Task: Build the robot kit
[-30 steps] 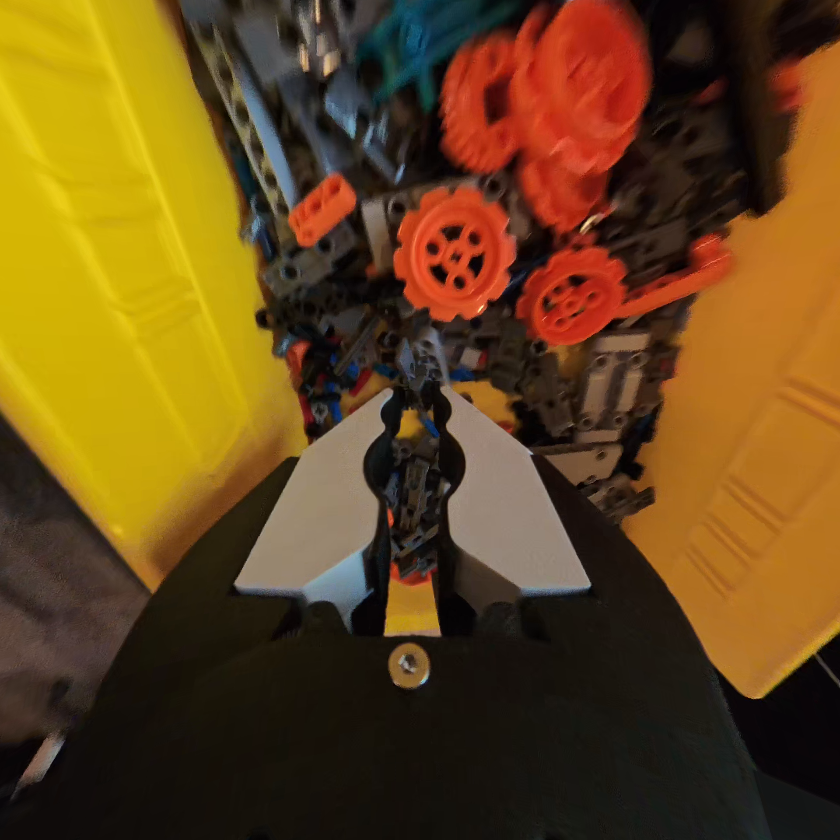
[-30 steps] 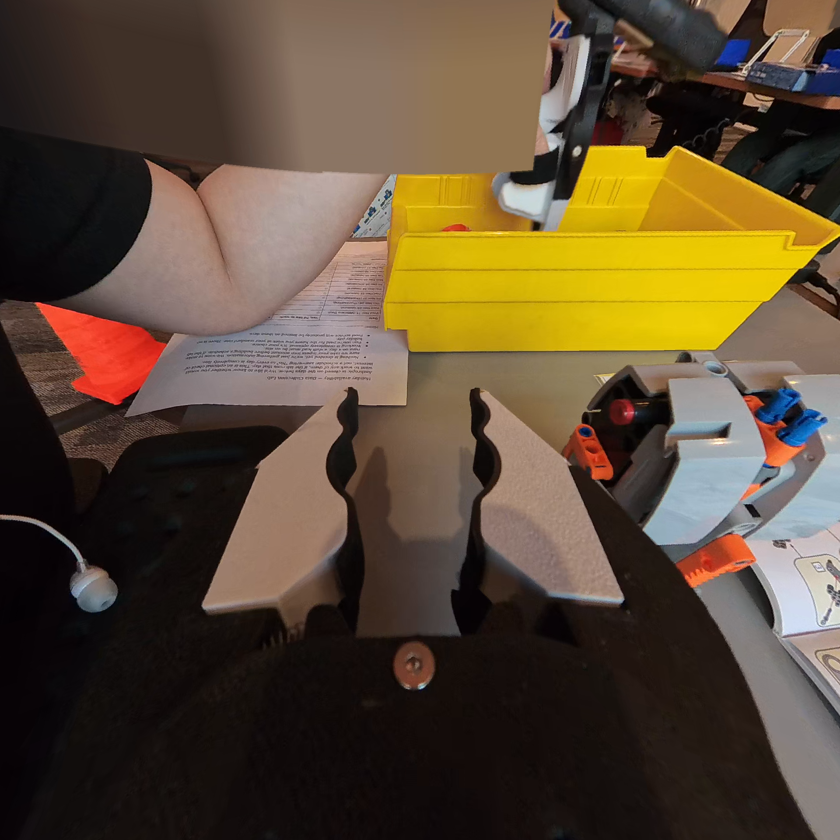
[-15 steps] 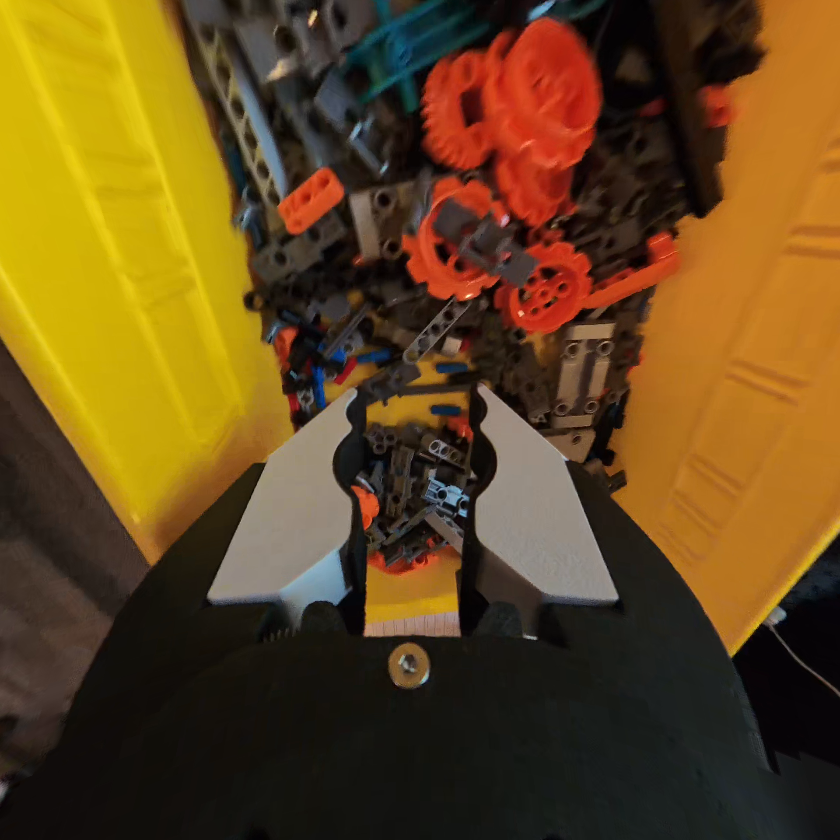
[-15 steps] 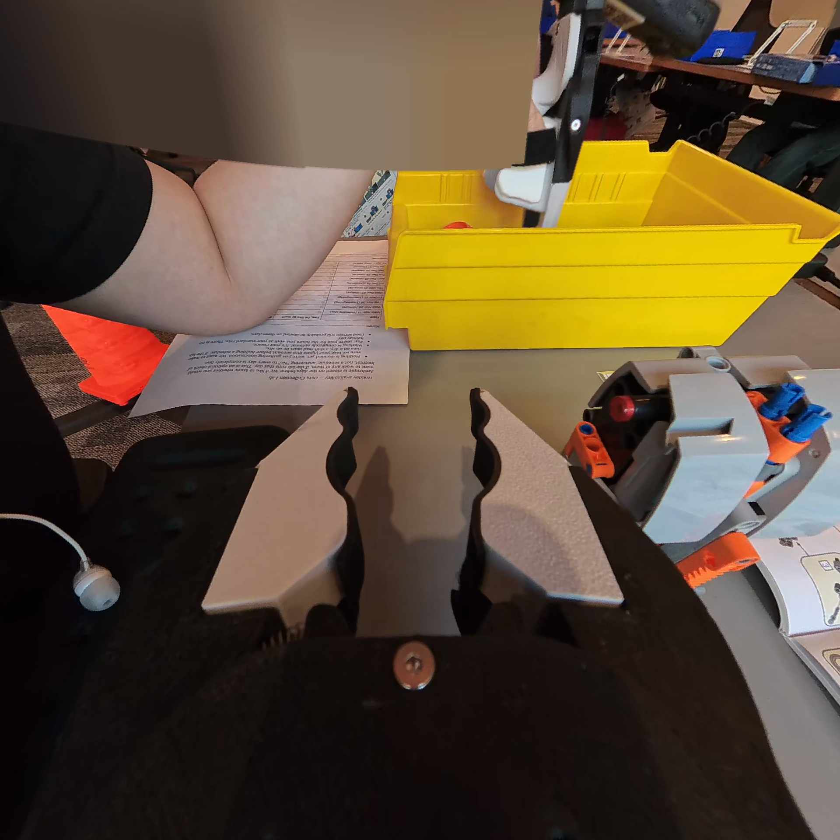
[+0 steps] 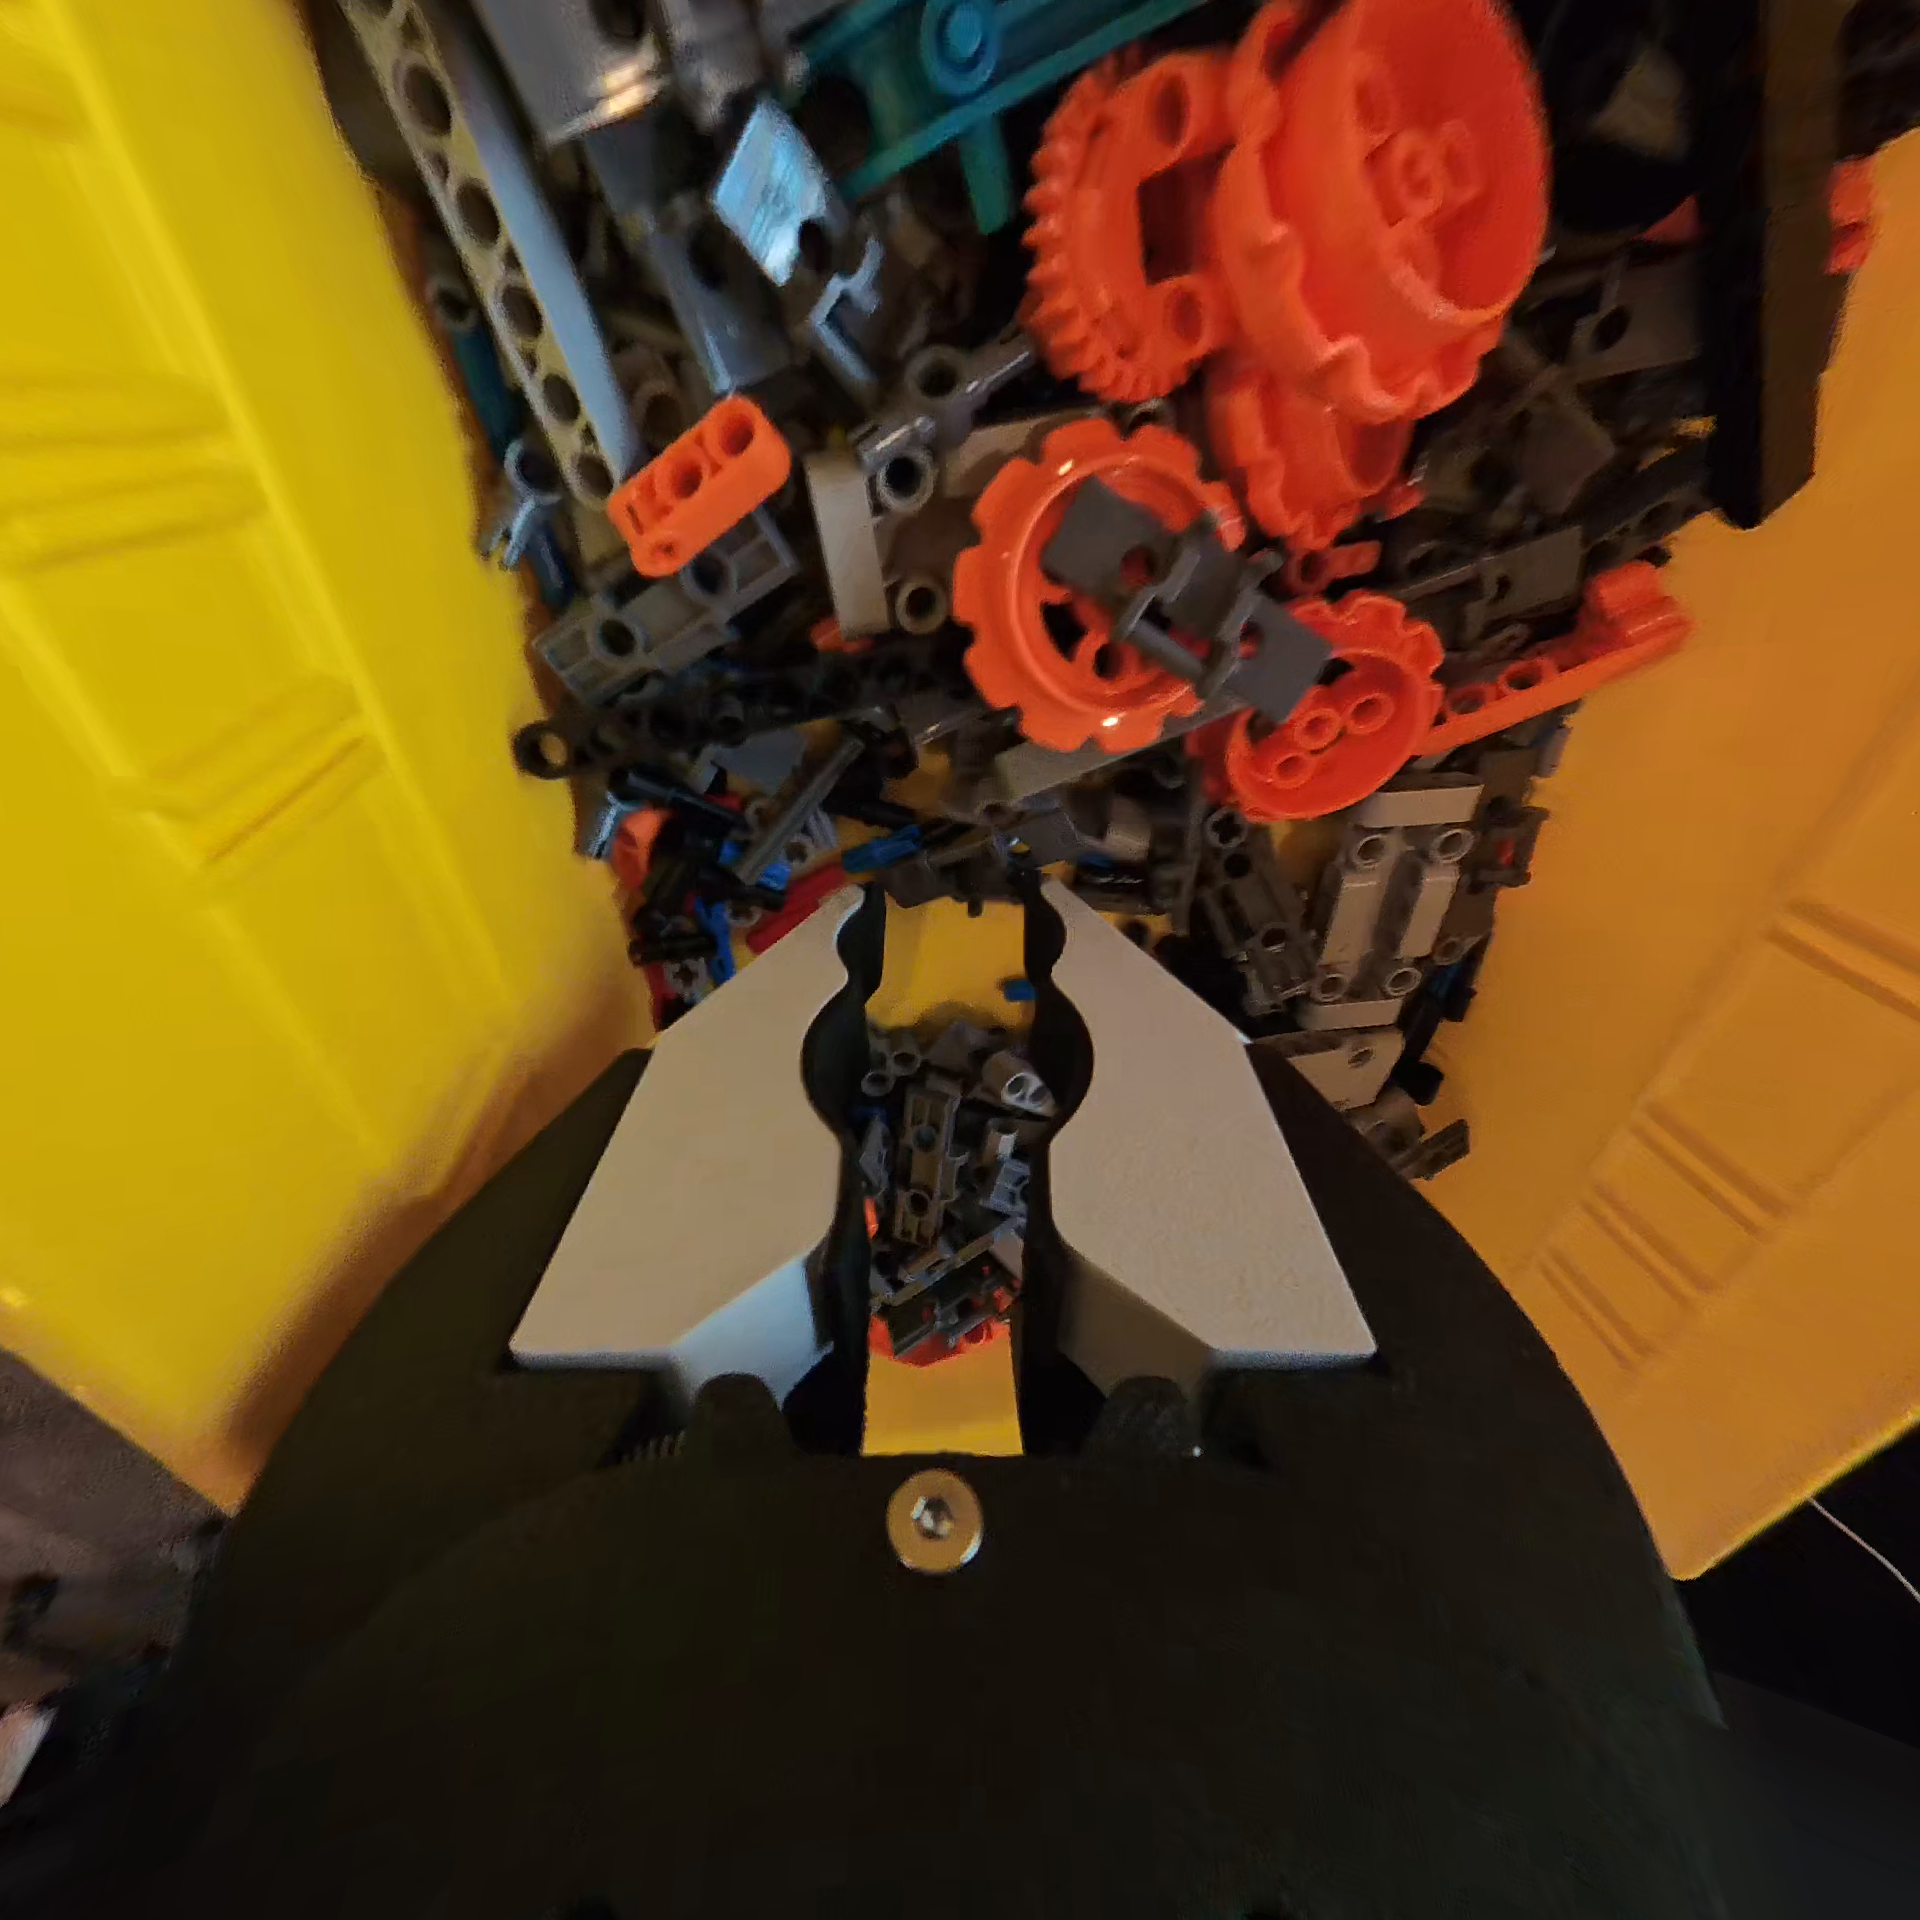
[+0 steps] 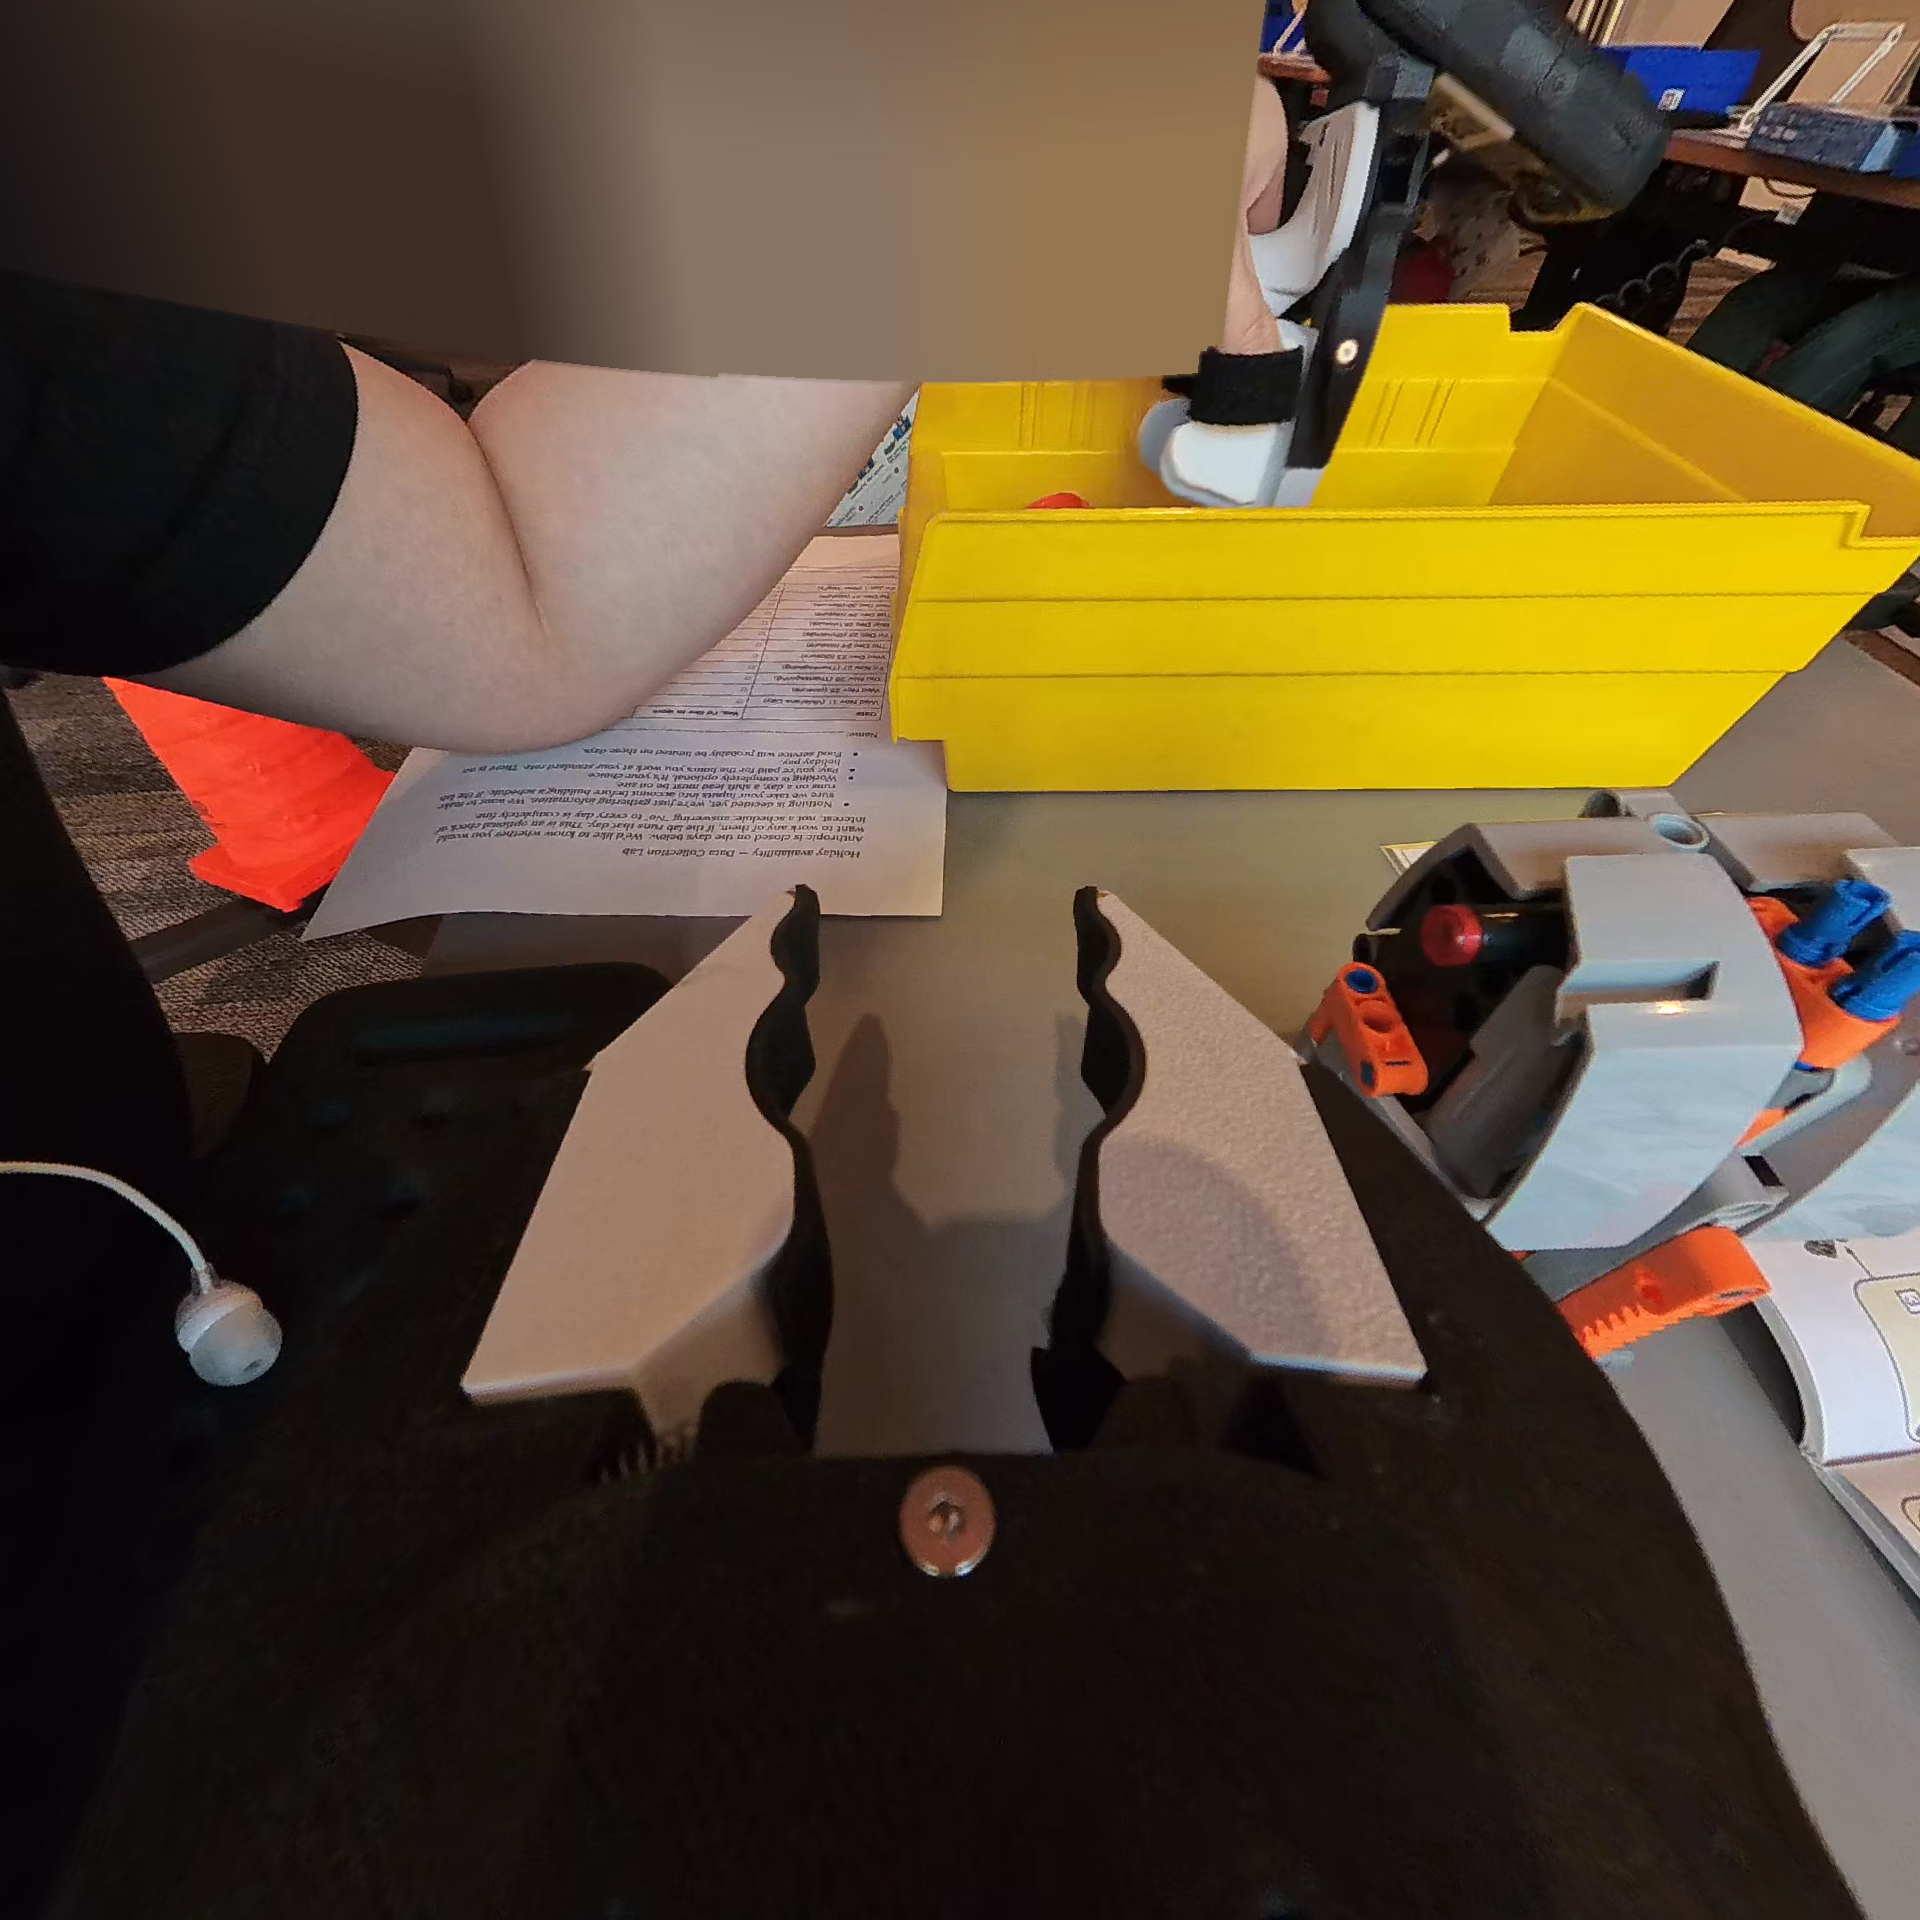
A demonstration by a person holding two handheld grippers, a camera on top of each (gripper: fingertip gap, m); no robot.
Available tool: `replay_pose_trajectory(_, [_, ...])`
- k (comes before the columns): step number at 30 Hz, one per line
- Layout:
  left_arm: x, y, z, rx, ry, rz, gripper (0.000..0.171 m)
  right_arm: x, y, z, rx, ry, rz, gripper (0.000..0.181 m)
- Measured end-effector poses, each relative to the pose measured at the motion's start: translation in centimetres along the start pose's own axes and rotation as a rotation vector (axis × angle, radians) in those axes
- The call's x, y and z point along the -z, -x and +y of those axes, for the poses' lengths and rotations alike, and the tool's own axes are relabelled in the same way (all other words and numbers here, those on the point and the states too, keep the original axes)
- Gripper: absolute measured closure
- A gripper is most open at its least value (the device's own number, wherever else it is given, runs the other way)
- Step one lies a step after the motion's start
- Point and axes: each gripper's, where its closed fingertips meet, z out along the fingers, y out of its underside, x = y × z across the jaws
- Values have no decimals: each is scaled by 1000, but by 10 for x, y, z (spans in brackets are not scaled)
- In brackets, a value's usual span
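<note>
Much of the left wrist view is blurred, most of all along the yellow bin (image 5: 239, 644) walls at either side and the orange wheels at the upper right. The left tongs (image 5: 951, 904) hang inside the bin with a narrow gap between their tips, holding nothing; bare yellow floor shows between them, and a small heap of grey pieces (image 5: 951, 1153) lies farther back in the gap. Just past the tips is a jumble of dark pins and beams too small to count. Five or so orange wheels and gears can be made out; the nearest, an orange toothed wheel (image 5: 1039, 644), carries a dark grey axle piece (image 5: 1195, 608) lying across it. One short orange beam (image 5: 696, 483) lies at the upper left of the pile, beside a long grey holed beam (image 5: 488, 249) cut off by the top edge.

In the right wrist view the right tongs (image 6: 943, 904) are spread wide and empty, low over the grey counter (image 6: 1143, 842). A blurred patch covers the upper left. One bare arm (image 6: 520, 551) reaches across above one printed sheet (image 6: 665, 810). The bin's contents are hidden by its near wall, save an orange sliver. At right sits one grey, orange and blue brick model (image 6: 1642, 1039), cut off by the edge, on an open booklet (image 6: 1860, 1382). An orange cone (image 6: 260, 790) at centre left is partly hidden behind the arm.
</note>
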Motion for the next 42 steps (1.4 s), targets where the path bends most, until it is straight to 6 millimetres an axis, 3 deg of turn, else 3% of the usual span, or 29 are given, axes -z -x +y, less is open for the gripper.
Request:
replay_pose_trajectory(6, [21, -26, -37, -80, -213, 91, 147, -1, 1, 2, 3, 8, -3, 133])
replay_pose_trajectory(7, [24, -27, -39, -76, -227, 97, 140, -1, 1, 2, 3, 9, -3, 133])
replay_pose_trajectory(8, [24, -25, -36, -61, -219, 87, 130, -1, 1, 2, 2, 10, -4, 133])
replay_pose_trajectory(11, [19, -4, -14, -3, -115, -25, 122, -1, 1, 2, 2, 10, -6, 133])
replay_pose_trajectory(14, [14, 18, -4, 63, -55, -130, 125, -1, 2, 2, 2, 12, -8, 133])
replay_pose_trajectory(17, [11, 26, -2, 69, -35, -169, 136, -2, 2, 3, 8, 17, -10, 133])
replay_pose_trajectory(22, [-1, 27, 12, 21, 85, -235, 119, -3, 5, 5, 9, 29, -23, 134])
replay_pose_trajectory(25, [-3, 13, 12, 14, 80, -132, 140, -3, 6, 6, 17, 33, -22, 134])
replay_pose_trajectory(29, [2, -2, 3, 10, 19, -38, 151, -4, 7, 7, 15, 39, -29, 135])
replay_pose_trajectory(32, [10, 5, 0, -2, -9, -99, 153, -5, 7, 8, 19, 45, -30, 135])
replay_pose_trajectory(35, [22, 9, -12, 8, -101, -121, 145, -5, 8, 8, 19, 45, -32, 135])
replay_pose_trajectory(38, [35, -6, -27, 11, -215, -20, 135, -5, 8, 9, 19, 47, -33, 135])
replay_pose_trajectory(42, [27, -15, -21, -22, -166, 17, 112, -6, 9, 9, 18, 51, -38, 135])
